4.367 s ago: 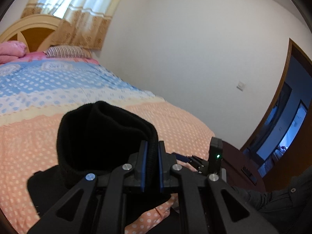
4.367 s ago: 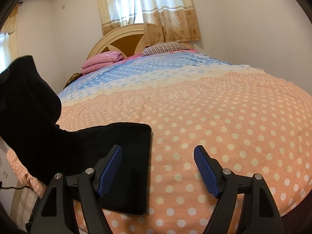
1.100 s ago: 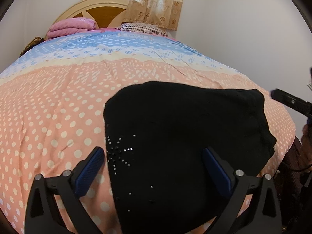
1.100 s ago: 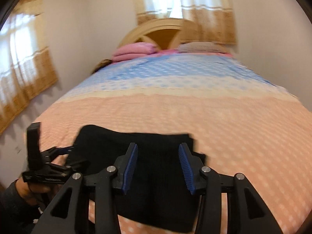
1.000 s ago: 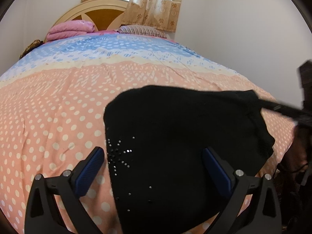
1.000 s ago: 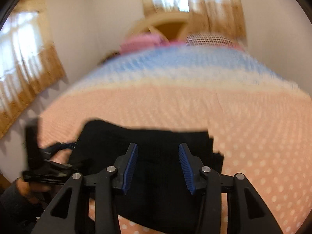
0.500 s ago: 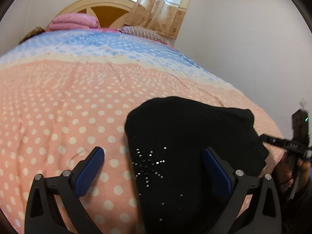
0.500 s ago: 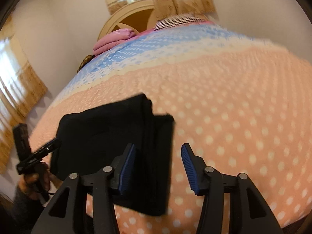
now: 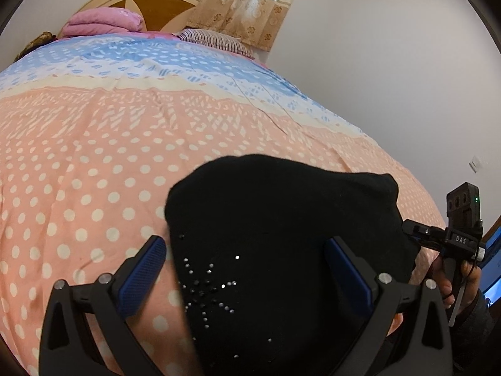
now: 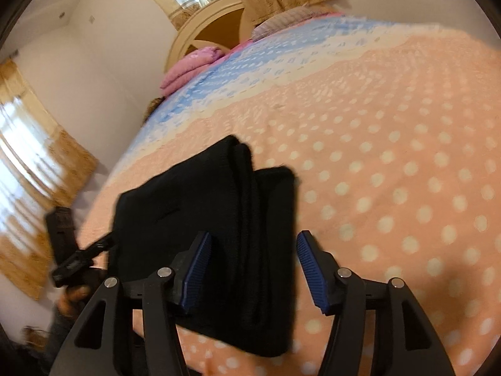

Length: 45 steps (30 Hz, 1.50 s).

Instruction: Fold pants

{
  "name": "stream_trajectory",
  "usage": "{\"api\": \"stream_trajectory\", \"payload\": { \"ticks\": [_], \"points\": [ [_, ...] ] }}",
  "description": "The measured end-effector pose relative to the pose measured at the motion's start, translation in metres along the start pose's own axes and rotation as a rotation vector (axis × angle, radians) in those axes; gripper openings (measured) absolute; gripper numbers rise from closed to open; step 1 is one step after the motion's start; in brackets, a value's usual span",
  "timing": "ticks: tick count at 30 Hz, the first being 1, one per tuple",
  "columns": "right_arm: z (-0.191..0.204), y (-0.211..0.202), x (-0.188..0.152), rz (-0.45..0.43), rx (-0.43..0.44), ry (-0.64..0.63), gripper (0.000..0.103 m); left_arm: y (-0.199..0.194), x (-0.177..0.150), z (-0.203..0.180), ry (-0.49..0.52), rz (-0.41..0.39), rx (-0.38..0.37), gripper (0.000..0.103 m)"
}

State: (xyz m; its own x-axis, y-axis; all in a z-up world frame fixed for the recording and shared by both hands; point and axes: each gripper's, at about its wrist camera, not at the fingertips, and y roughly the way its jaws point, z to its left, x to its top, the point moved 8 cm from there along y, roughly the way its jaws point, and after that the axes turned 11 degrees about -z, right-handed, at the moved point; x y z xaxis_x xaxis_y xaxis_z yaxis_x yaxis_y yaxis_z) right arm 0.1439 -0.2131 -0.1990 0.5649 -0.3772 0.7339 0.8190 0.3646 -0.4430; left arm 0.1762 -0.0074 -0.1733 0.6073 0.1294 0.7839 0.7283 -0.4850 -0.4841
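Our left gripper (image 9: pixel 247 269) has its blue pads wide apart, and nothing is pinched between them. Our right gripper (image 10: pixel 255 269) is open too; its jaws have just been opening, and the pads do not press on the cloth seen between them.

Under both grippers lie the black pants (image 9: pixel 281 250), folded into a thick stack near the foot edge of the bed. Small shiny beads (image 9: pixel 208 285) make a star shape on the top layer. In the right wrist view we see the folded layers side by side (image 10: pixel 250 219).

The pants rest on a bedspread (image 9: pixel 94 172) that is peach with white dots near us and blue farther away. At the far end sit a pink folded blanket (image 9: pixel 103 23), a striped pillow (image 9: pixel 213 39), a round wooden headboard (image 9: pixel 156 3) and tan curtains (image 9: pixel 247 6).

Our own gripper arms cover the near edge of the pants. The right wrist view is a bit blurry, so the hand (image 10: pixel 73 300) holding the left gripper at its left edge is hard to make out.
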Motion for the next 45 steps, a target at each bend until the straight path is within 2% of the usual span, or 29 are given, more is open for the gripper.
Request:
{"api": "stream_trajectory", "payload": {
  "ticks": [2, 3, 4, 6, 8, 12, 13, 14, 17, 20, 26, 31, 36, 41, 45],
  "points": [
    [0.002, 0.003, -0.003, 0.016, -0.020, -0.045, 0.058, 0.000, -0.001, 0.000, 0.001, 0.006, -0.010, 0.103],
    [0.003, 0.004, -0.004, 0.020, -0.031, -0.056, 0.054, 0.001, -0.002, 0.000, 0.008, 0.013, -0.009, 0.103],
    [0.005, 0.004, -0.004, 0.022, -0.026, -0.056, 0.041, 0.001, -0.003, -0.001, 0.018, 0.018, -0.005, 0.103],
    [0.011, 0.000, -0.003, 0.008, 0.003, -0.066, 0.031, 0.000, -0.004, -0.004, 0.025, 0.015, -0.015, 0.100],
    [0.014, -0.007, -0.003, -0.010, 0.003, -0.097, 0.028, -0.001, -0.003, -0.005, 0.025, 0.012, -0.022, 0.083],
    [0.023, -0.017, -0.001, -0.044, 0.012, -0.137, 0.027, -0.007, -0.002, -0.002, -0.001, 0.003, -0.028, 0.065],
    [0.024, -0.020, 0.000, -0.052, 0.017, -0.142, 0.027, -0.008, -0.002, 0.000, -0.019, 0.001, -0.034, 0.057],
    [0.027, -0.023, 0.001, -0.061, 0.025, -0.149, 0.027, -0.009, -0.002, 0.002, -0.038, -0.001, -0.045, 0.043],
    [0.038, -0.031, 0.004, -0.079, 0.044, -0.177, 0.027, -0.012, -0.001, 0.005, -0.075, -0.009, -0.062, 0.023],
    [0.052, -0.037, 0.009, -0.097, 0.059, -0.217, 0.026, -0.020, 0.003, 0.004, -0.096, -0.031, -0.076, 0.015],
    [0.091, -0.036, 0.028, -0.110, 0.113, -0.287, 0.026, -0.045, 0.020, 0.005, -0.148, -0.080, -0.134, 0.013],
    [0.135, 0.003, 0.046, -0.084, 0.193, -0.316, 0.025, -0.081, 0.045, 0.030, -0.142, -0.156, -0.088, 0.013],
    [0.198, 0.068, 0.048, -0.030, 0.300, -0.343, 0.025, -0.131, 0.065, 0.082, -0.136, -0.231, 0.043, 0.013],
    [0.266, 0.140, 0.024, 0.049, 0.396, -0.369, 0.025, -0.175, 0.068, 0.149, -0.145, -0.281, 0.228, 0.013],
    [0.291, 0.195, -0.016, 0.125, 0.376, -0.409, 0.025, -0.180, 0.049, 0.198, -0.139, -0.263, 0.355, 0.013]
  ]
}}
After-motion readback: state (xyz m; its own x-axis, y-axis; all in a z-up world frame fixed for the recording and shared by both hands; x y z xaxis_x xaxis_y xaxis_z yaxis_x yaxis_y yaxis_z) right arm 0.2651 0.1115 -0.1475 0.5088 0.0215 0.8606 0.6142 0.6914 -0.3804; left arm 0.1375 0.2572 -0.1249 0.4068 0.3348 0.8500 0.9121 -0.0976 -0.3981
